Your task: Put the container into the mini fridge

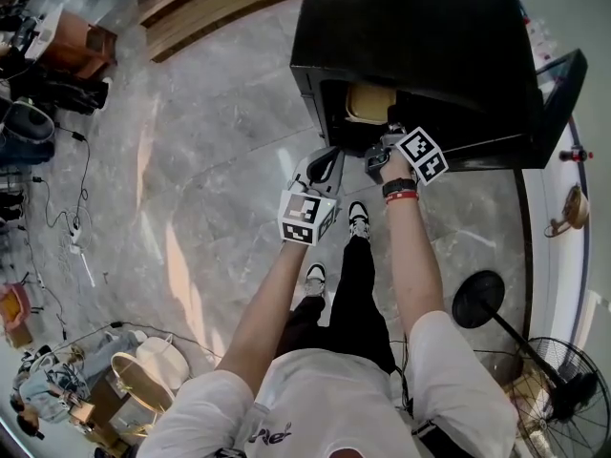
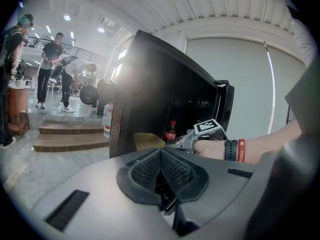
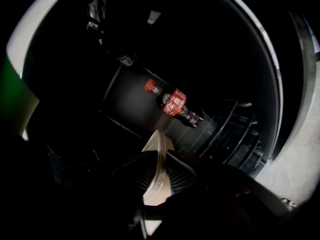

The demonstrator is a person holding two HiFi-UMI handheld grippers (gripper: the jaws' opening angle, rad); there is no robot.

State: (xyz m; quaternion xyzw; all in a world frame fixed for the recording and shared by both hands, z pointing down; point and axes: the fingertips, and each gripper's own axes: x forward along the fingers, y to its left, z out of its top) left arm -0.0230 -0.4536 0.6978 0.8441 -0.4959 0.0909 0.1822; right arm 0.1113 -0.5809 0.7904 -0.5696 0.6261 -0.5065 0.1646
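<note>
Pale beige container [image 3: 156, 183] (thin, translucent wall)

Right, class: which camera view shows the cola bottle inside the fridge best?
The right gripper view: the bottle shows whole, cap to base, red label clear. The left gripper view shows it small and partly hidden. The head view does not show it.

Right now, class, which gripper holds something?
The right gripper: it clamps the beige container in the mini fridge opening, while the left gripper hangs outside, shut and empty.
</note>
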